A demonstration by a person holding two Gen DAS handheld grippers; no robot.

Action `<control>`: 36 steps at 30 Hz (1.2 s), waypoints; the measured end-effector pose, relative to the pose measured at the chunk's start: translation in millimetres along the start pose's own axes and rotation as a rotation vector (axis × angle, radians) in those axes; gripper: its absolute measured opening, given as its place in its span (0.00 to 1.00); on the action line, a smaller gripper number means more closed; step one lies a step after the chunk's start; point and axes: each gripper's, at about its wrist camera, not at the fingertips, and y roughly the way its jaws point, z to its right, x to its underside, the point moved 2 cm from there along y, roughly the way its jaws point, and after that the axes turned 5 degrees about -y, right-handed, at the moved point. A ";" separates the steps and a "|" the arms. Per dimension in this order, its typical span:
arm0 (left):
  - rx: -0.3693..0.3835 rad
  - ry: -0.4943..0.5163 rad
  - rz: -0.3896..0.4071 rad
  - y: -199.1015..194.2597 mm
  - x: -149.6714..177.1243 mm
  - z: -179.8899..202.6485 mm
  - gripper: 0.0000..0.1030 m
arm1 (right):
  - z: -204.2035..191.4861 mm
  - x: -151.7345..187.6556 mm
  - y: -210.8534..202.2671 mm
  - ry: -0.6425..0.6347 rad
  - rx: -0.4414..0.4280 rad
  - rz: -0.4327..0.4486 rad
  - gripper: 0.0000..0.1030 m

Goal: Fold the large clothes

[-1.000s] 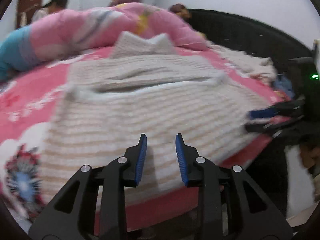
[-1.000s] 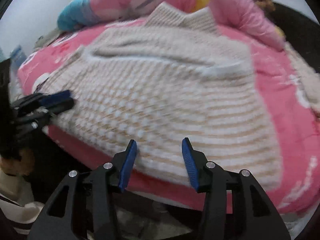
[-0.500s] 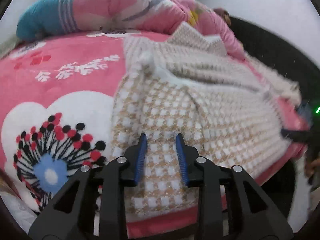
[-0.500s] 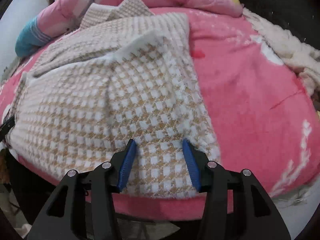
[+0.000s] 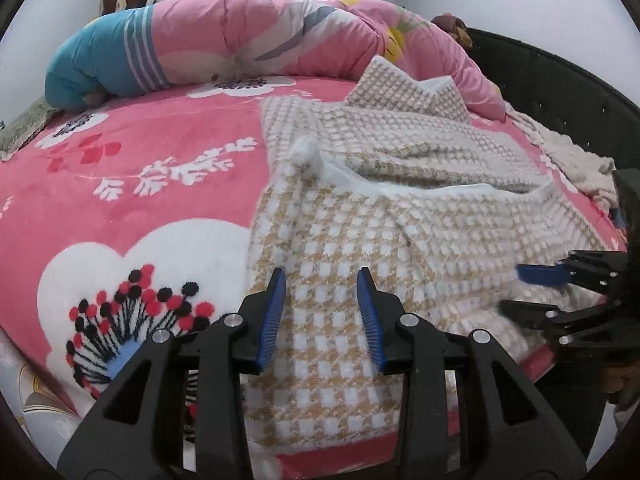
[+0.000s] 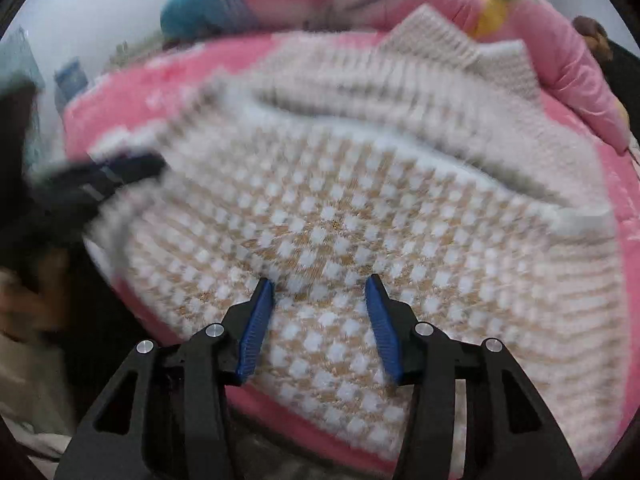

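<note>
The checked sweater [image 5: 400, 216] lies spread on the pink bed [image 5: 132, 184]. Its thick hem could bunch if only 1 layer is pinched: left gripper [image 5: 320, 312] opening over it, right gripper [image 6: 320, 320] open, both empty.

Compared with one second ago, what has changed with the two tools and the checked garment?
The left tool swung toward the near left corner of the checked garment, and its jaws are opening, gripping nothing. The right tool swept out to the garment's right side and back over its middle, open, holding nothing. The garment and the pink blanket stayed put.
</note>
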 end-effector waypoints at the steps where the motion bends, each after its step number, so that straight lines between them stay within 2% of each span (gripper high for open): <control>1: -0.002 0.010 0.001 -1.0 0.0 0.1 0.34 | 1.2 -3.2 -8.1 0.014 -0.011 -0.002 0.46; 3: -0.002 0.018 0.004 -2.9 0.0 0.4 0.34 | 10.7 -11.9 -23.8 0.046 -0.037 0.027 0.43; 5: 0.000 0.014 0.003 -2.0 -0.2 -0.1 0.34 | 10.7 -20.6 -29.0 0.043 -0.014 0.066 0.43; 7: -0.003 0.014 0.004 -1.6 -0.6 -0.1 0.34 | 12.5 -21.7 -13.5 0.039 0.015 0.042 0.43; 10: -0.004 0.006 0.003 -2.2 -3.3 1.7 0.34 | 10.8 -19.7 16.1 0.028 -0.002 0.022 0.44; 13: -0.002 0.009 0.020 -7.3 -10.4 5.1 0.34 | 15.3 -26.1 -4.1 0.066 -0.036 0.032 0.44; 14: 0.011 0.012 0.034 -11.0 -14.3 7.5 0.34 | 24.8 -31.8 -12.1 0.088 -0.045 0.060 0.44; 16: 0.049 0.015 0.054 -14.2 -22.1 14.4 0.35 | 44.0 -32.4 -32.9 0.132 0.006 0.122 0.44; 19: 0.084 0.010 0.043 -3.0 -34.0 27.0 0.43 | 82.4 -25.0 -34.7 0.227 0.111 0.131 0.44; 20: 0.086 0.009 0.031 2.8 -36.2 30.4 0.47 | 100.4 -18.5 -25.4 0.271 0.152 0.100 0.44; 21: 0.085 0.007 0.010 12.1 -38.5 34.4 0.56 | 118.3 -10.1 -10.5 0.309 0.183 0.054 0.44; 22: 0.066 0.010 -0.011 23.4 -39.6 38.0 0.63 | 126.6 -3.1 0.7 0.332 0.166 0.026 0.47; 23: 0.034 0.015 -0.029 33.4 -38.7 39.0 0.71 | 135.1 4.3 8.8 0.373 0.110 0.033 0.47; 25: -0.017 0.018 -0.091 53.7 -37.2 39.4 0.71 | 138.3 3.7 0.9 0.391 0.078 0.054 0.47; 27: -0.016 0.013 -0.083 50.8 -39.1 40.1 0.72 | 140.1 0.1 -13.6 0.406 0.091 0.066 0.49; 29: -0.015 0.015 -0.068 43.6 -42.5 42.3 0.75 | 145.3 1.8 -34.8 0.434 0.070 0.124 0.52; 31: -0.022 0.013 -0.052 37.4 -44.7 43.5 0.77 | 151.1 8.5 -46.6 0.457 0.091 0.147 0.68; 33: -0.017 0.007 -0.046 34.4 -47.0 45.9 0.82 | 156.4 18.4 -40.8 0.462 0.129 0.110 0.74; 34: -0.014 0.002 -0.050 34.5 -47.8 46.0 0.83 | 161.3 25.0 -27.6 0.480 0.132 0.059 0.75; 36: -0.041 -0.002 -0.092 44.9 -46.6 48.6 0.84 | 165.5 25.5 -7.7 0.473 0.131 0.040 0.75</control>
